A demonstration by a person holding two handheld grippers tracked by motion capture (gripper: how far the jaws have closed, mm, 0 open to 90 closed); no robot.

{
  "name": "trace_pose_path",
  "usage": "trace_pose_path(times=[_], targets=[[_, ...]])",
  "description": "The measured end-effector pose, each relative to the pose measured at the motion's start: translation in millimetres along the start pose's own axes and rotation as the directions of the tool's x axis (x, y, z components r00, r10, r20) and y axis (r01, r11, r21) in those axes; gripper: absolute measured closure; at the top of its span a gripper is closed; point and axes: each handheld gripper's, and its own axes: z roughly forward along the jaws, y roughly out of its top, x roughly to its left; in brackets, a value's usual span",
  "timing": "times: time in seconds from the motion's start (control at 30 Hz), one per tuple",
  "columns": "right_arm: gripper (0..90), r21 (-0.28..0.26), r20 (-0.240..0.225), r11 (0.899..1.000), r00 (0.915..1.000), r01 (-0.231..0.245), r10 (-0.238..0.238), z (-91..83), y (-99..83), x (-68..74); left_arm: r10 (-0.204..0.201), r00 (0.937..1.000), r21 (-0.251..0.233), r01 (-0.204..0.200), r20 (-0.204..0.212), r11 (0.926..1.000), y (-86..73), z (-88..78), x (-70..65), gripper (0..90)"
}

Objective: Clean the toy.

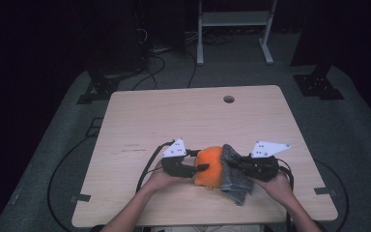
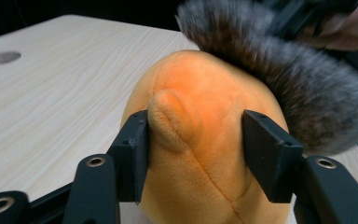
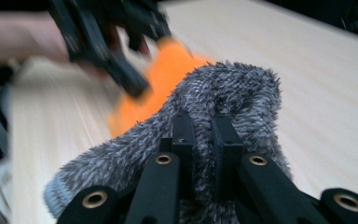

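At the near edge of the table point(image 1: 140, 121), the person's forearms come in from below, each hand holding a pair of tongs. The left tongs point(image 1: 200, 167) reach in from the left; in the left gripper view their jaws stand partly apart with the orange plush toy point(image 2: 205, 154) between them, both pads pressed against its sides. The right tongs point(image 1: 235, 164) come in from the right, and the right gripper view shows their jaws pinched nearly together on a fold of the grey fuzzy sock point(image 3: 223, 98). The toy sits on the table near the front, about midway across, between the two tongs. The sock drapes over the toy's right side, touching it, its lower end hanging toward the near edge. Farther off, a round hole point(image 1: 229, 99) lies by the far edge.
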Motion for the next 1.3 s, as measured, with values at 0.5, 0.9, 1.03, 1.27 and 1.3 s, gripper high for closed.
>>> trace_pose_path(times=[0.5, 0.9, 1.03, 1.27, 1.3], targets=[[81.7, 0.046, 0.009, 0.997, 0.9985, 0.054, -0.054, 11.8, 20.1, 9.0, 0.093, 0.9955, -0.001, -0.093, -0.018, 0.9956, 7.9, 2.4, -15.0, 47.2], [81.9, 0.117, 0.044, 0.990, 0.9958, 0.075, -0.081, 11.5, 26.0, 3.6, 0.157, 0.9876, 0.007, -0.156, -0.013, 0.9877, 11.2, 2.6, -21.5, 49.0], [81.8, 0.062, -0.033, 0.995, 0.9968, 0.075, -0.073, 15.3, 34.4, 11.8, 0.188, 0.9819, 0.014, -0.187, -0.027, 0.9822, 12.2, 3.4, -25.3, 51.5], [81.8, 0.103, 0.037, 0.994, 0.9986, 0.033, -0.037, 14.5, 20.7, 3.7, 0.100, 0.9941, 0.029, -0.099, -0.042, 0.9946, 2.9, -2.5, -7.8, 52.8], [81.8, 0.096, 0.033, 0.995, 0.9988, 0.033, -0.036, 12.8, 18.1, 6.4, 0.088, 0.9949, 0.028, -0.087, -0.048, 0.9958, 1.9, -2.9, -6.2, 52.4]])
